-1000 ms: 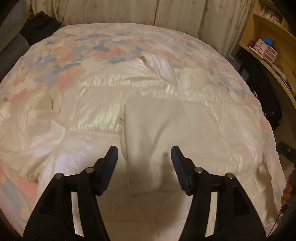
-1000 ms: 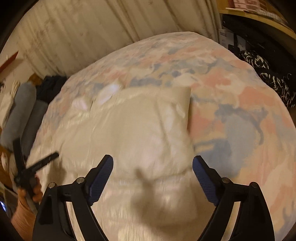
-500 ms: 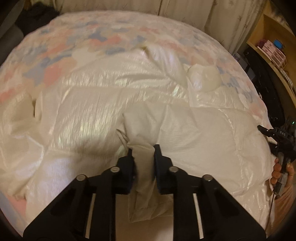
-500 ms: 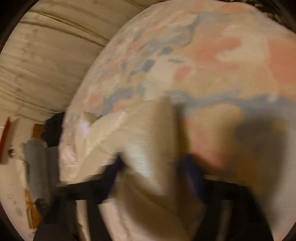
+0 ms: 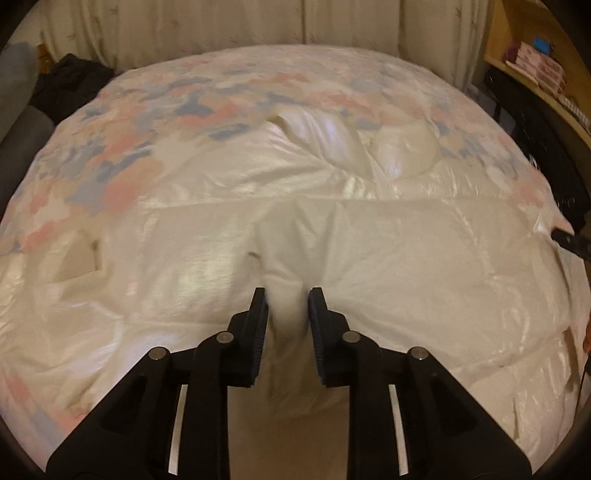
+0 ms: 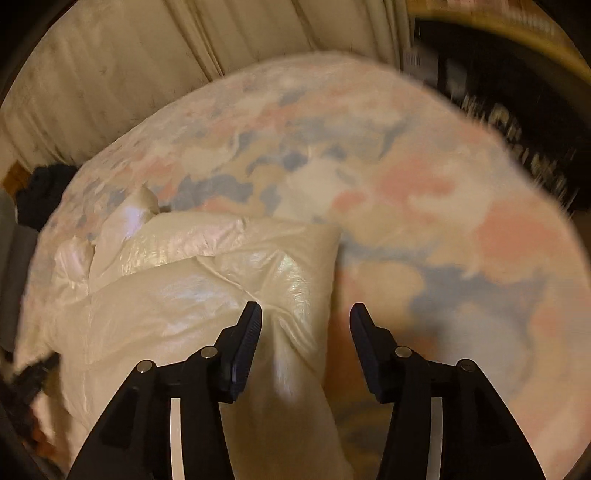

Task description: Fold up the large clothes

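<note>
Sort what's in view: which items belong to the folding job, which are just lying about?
Job:
- cream puffer jacket, spread on the bed
- left gripper, pinching a fold of the jacket
- right gripper, jaws apart, jacket edge between them

Lying about:
- floral bedspread
- curtains
- dark clothing pile beside the bed
- shelf with boxes

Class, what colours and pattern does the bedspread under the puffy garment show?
The bedspread has pink, blue and cream blotches, a soft patchy print; the right wrist view shows it best.
</note>
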`<state>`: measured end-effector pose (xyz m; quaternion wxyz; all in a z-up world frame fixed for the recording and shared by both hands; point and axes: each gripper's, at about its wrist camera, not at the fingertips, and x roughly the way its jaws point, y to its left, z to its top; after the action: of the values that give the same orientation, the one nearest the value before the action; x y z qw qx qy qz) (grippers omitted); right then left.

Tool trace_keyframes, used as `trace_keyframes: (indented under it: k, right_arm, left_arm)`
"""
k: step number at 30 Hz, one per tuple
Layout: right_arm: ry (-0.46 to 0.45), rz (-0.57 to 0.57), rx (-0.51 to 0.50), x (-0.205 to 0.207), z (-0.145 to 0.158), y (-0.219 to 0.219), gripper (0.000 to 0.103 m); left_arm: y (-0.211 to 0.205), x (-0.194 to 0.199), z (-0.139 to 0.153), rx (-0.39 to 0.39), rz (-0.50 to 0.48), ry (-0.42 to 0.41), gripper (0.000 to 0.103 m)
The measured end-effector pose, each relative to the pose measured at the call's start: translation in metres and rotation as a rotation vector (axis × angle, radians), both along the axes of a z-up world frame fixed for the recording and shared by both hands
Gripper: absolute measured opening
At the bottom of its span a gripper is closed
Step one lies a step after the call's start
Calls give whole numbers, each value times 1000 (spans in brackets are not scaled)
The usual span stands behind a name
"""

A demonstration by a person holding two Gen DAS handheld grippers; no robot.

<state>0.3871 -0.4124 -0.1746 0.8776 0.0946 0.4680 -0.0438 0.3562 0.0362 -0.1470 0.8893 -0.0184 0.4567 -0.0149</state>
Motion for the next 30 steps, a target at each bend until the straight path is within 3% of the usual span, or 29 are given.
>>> trace_keyframes:
  k: [4, 8, 11, 13, 16, 18, 20, 23, 26, 30]
  right_arm:
    - [-47, 92, 16, -29, 28, 36, 50]
    - [-67, 199, 7, -40, 38, 102, 50]
    - [-71, 267, -2, -39, 31, 152, 50]
    - [-26, 314, 28, -35, 18, 180, 50]
    - [34, 321, -45, -37, -4, 206, 50]
    - [33, 325, -95, -40, -13, 204, 50]
    - [9, 292, -186, -47, -12, 189, 50]
    - [9, 178, -242, -55, -15, 138, 50]
    - [49, 57, -206, -60, -21, 87, 69]
    - [57, -10, -104, -73, -18, 55, 70]
  left_arm:
    - [8, -12, 27, -32, 36, -75, 20]
    - [-16, -6, 36, -66, 22, -84, 20]
    - [-42, 2, 26, -46, 21, -68, 20]
    - [-55, 8, 13, -40, 34, -38, 20]
    - [-58, 14, -16, -4, 76, 20, 20]
    - [-53, 13, -26, 31, 91, 20, 20]
    - [-41, 12, -30, 15, 108, 21, 20]
    - [-26, 9, -35, 8, 109, 32, 19]
    - [-24, 4, -37, 32, 100, 35, 19]
    - [-23, 0, -35, 52, 109, 34, 19]
